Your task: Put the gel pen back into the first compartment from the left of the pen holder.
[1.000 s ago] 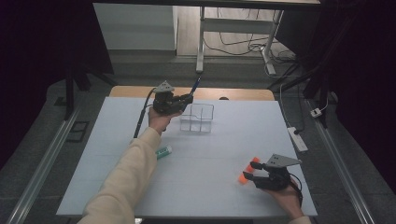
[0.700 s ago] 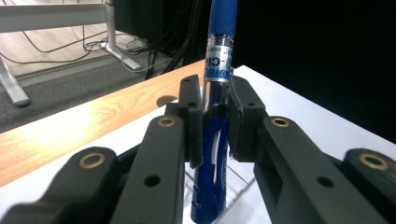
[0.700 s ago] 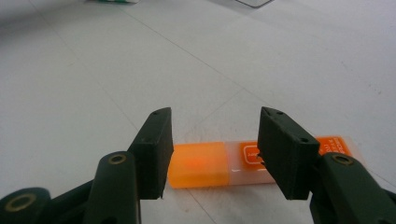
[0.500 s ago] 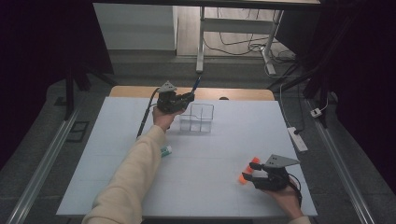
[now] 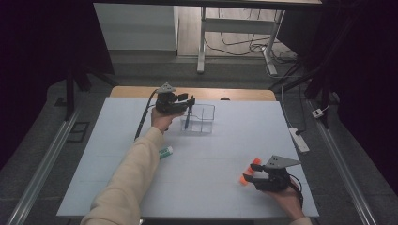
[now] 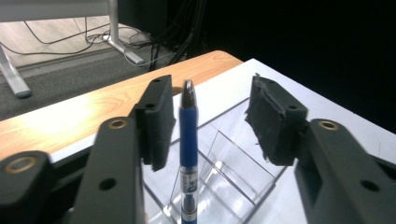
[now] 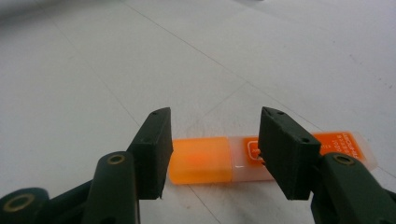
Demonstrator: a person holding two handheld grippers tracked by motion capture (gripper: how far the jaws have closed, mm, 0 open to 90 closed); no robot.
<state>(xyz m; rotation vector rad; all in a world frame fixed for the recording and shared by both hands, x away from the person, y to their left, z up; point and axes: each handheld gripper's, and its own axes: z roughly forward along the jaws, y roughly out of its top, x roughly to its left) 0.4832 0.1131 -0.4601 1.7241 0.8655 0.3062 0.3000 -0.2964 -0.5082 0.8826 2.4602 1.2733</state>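
A blue pen (image 6: 188,135) stands upright in a clear plastic organizer (image 6: 233,163) at the far middle of the table. My left gripper (image 6: 210,121) is open around the pen's top, which stands close beside the left pad. From above, the left gripper (image 5: 187,104) hovers at the left side of the organizer (image 5: 202,118), and the pen (image 5: 187,120) slants down into it. Near the front right, my right gripper (image 5: 251,172) is open over an orange marker (image 5: 244,178). That marker (image 7: 201,161) lies crosswise on the table just beyond the right gripper (image 7: 215,149).
A small green and white tube (image 5: 165,152) lies left of centre, beside the person's left sleeve (image 5: 131,183). The white tabletop (image 5: 225,150) ends in a wooden strip (image 5: 244,94) at the back. A power strip (image 5: 299,139) lies off the right edge.
The left gripper has shifted a little to the right, toward the organizer, and the pen now shows standing in it. The right gripper has stayed over the orange marker.
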